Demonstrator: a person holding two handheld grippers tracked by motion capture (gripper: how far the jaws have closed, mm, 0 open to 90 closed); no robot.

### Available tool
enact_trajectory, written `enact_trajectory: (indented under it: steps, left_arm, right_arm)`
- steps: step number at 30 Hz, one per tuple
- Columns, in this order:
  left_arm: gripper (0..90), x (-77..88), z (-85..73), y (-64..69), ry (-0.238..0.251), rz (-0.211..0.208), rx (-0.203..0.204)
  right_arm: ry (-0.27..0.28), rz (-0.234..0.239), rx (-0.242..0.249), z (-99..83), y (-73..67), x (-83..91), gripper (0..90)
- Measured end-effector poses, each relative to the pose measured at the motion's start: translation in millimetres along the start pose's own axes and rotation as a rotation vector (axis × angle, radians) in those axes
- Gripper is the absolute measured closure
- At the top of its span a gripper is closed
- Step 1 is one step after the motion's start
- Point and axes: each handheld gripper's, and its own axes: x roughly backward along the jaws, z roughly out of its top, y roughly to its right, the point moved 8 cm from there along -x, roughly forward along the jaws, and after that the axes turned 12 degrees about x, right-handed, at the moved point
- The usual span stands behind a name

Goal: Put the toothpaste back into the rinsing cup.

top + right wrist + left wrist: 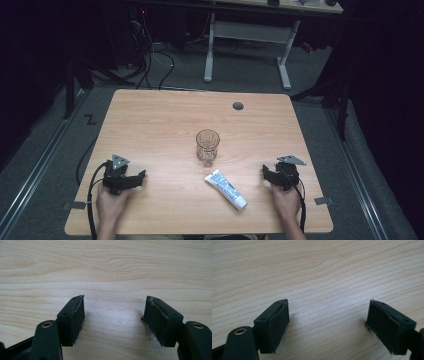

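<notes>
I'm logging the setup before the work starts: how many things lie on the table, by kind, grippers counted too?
Drinking glass: 1
Toothpaste tube: 1
Grippers: 2, the left gripper and the right gripper, both open with nothing between the jaws
Total: 4

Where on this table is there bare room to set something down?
The far half of the table, beyond the glass, is bare apart from a small grey cap. So is the stretch between left gripper and glass. Glass and toothpaste tube crowd the near middle.
</notes>
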Motion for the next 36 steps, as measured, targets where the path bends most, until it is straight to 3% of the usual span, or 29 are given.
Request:
enact_trajectory:
  steps: [12,15,21,29,36]
  left_arm:
    - [18.9,0.0,0.1,0.0,0.001,0.000,0.003]
    - [19.0,0.0,0.1,-0.2,0.002,0.001,0.001]
    - [19.1,0.0,0.1,-0.1,0.001,0.001,0.003]
    - [19.3,0.1,0.2,-0.1,0.002,0.001,0.003]
    - [19.5,0.2,0.1,-0.3,0.001,0.001,0.004]
  right_arm:
    - [0.002,0.013,0.006,-0.2,0.1,0.3,33.8]
    - [-0.002,0.013,0.007,-0.3,1.3,1.3,38.7]
    - [0.007,0.036,-0.027,0.6,1.3,6.6,42.3]
    - [0.043,0.077,0.004,5.9,-8.6,20.6,41.8]
    - [0.112,0.141,0.043,17.5,-28.8,44.9,48.3]
